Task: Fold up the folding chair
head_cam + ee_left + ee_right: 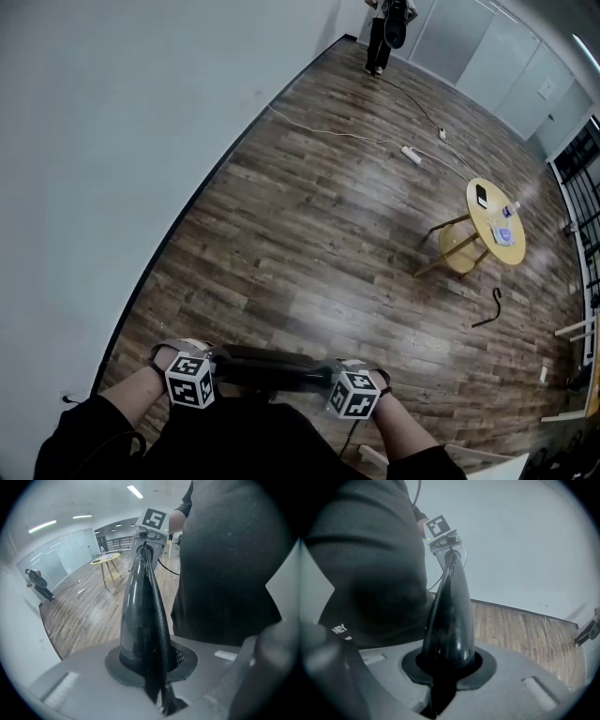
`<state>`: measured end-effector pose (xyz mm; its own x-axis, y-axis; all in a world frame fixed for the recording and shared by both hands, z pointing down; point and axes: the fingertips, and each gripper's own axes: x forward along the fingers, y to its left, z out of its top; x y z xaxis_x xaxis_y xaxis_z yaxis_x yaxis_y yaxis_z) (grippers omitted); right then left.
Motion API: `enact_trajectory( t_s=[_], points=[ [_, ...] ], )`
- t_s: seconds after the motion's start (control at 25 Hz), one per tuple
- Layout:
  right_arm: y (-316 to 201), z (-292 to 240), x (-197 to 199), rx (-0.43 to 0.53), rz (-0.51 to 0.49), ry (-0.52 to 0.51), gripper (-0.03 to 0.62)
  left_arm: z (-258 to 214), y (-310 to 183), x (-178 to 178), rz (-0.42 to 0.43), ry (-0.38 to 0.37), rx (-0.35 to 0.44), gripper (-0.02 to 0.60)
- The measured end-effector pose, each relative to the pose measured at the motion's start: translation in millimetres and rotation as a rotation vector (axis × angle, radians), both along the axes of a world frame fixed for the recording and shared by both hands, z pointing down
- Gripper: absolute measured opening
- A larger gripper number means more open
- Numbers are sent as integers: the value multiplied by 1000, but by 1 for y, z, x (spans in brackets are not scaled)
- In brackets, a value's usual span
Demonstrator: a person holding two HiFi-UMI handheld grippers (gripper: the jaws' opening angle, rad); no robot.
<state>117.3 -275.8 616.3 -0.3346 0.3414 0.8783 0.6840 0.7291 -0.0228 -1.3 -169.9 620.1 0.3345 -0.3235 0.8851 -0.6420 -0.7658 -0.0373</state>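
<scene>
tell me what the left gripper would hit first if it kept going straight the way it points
The left gripper would meet the black bar its fingers clamp; the bar fills the middle of its view. Further along the bar sits the right gripper, though depth is unclear.

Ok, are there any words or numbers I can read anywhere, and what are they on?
No text here can be read.
Left cube and right cube: black-and-white square patterns only, no letters or numbers.
White print on the person's dark clothing: too blurred to read.
Things lying on the round table: too small to show any print.
</scene>
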Motion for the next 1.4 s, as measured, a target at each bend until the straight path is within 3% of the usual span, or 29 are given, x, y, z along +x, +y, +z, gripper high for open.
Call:
enact_trajectory(
  t_s=[0.72,1.08,1.4],
  points=[
    [-1,-8,-20,6,39,42,49,-13,-2,-21,37,32,-18,48],
    [21,-13,-70,16,-28,62,48,-19,26,-66,-4,39,-35,49],
    [59,-19,-145,32,-143,68,46,-24,78,-126,-110,43,-36,52]
  ],
)
